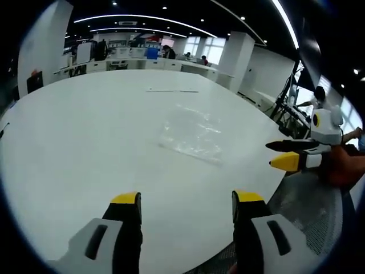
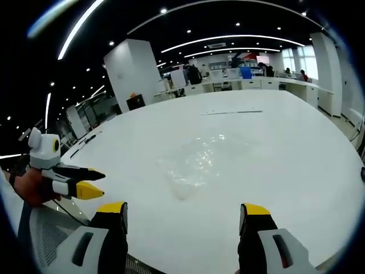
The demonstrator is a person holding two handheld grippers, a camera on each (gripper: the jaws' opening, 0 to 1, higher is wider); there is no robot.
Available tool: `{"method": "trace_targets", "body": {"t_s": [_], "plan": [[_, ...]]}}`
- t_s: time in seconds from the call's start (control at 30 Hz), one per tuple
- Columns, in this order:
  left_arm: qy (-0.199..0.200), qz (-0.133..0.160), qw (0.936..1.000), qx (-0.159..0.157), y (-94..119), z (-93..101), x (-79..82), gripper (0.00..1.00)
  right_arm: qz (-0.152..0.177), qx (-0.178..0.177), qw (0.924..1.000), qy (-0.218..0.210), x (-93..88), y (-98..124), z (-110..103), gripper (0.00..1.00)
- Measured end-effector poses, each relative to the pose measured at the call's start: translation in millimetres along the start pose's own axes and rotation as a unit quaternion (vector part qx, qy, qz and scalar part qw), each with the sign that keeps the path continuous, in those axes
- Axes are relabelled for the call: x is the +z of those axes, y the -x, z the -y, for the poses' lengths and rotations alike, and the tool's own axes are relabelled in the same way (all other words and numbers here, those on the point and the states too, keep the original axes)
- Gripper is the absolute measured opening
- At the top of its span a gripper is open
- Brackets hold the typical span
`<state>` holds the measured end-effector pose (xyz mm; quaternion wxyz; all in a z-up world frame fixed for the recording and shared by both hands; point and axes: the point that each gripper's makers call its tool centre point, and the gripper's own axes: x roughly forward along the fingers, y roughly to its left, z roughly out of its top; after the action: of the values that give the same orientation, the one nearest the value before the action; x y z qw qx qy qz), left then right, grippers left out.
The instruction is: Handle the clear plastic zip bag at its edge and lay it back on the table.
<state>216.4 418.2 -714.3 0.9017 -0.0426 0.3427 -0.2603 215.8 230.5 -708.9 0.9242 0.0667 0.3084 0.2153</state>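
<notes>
Clear bag (image 1: pixel 191 135) – white table (image 1: pixel 85 131) – yellow-tipped claws

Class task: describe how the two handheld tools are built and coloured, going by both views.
The left tool and the right tool look alike: two black jaws capped with yellow tips, set in light grey housings with dark slots. Seen from the side, each carries a white box ringed in yellow and is held in a hand.
</notes>
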Motion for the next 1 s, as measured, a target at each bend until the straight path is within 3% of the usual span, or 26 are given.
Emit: {"method": "trace_targets", "body": {"t_s": [0.53,0.87,1.0], "plan": [[0.001,-0.001,1.0000,-0.009,-2,3.9,3.4,0.63,0.000,0.004,1.0000,0.003,2.0,1,-4,0.80],[0.015,0.009,0.9997,-0.015,-31,-3.8,30.2,0.61,-0.003,0.005,1.0000,0.001,-1.2,-1,-2,0.80],[0.032,0.011,0.9994,-0.012,-47,-20.2,40.5,0.60,-0.006,0.006,1.0000,0.000,-1.8,-2,-2,0.80]]}}
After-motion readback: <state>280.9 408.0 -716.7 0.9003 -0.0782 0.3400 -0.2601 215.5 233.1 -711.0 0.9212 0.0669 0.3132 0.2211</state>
